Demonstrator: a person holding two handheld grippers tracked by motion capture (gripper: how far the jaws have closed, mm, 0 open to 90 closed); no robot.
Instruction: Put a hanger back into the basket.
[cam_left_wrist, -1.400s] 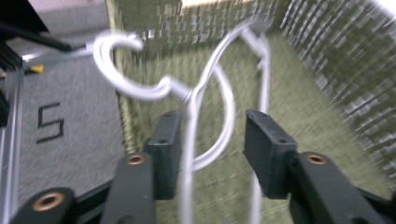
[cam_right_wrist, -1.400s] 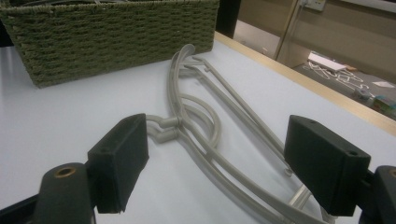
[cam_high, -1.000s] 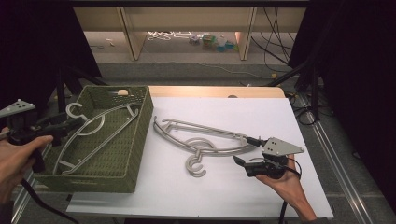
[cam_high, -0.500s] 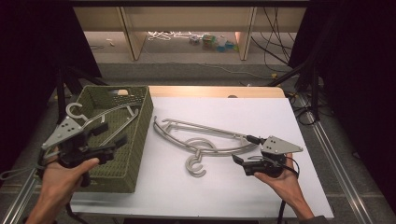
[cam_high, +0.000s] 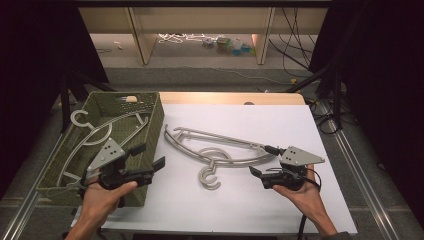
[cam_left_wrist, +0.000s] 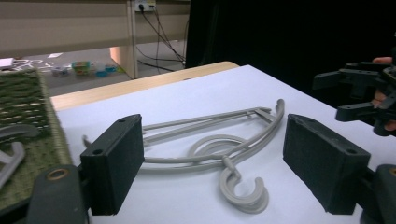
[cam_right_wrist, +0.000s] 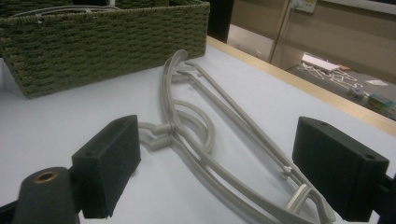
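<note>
Both sets of tongs, left gripper and right gripper, gaped wide and empty. The stacked hangers lay between them; they looked tangled, so lifting one might drag its mate.

A lab or test room set up for recording, white table ringed by black curtains, metal rails along its sides, loose cables on the bare floor, plain wooden shelving legs behind
</note>
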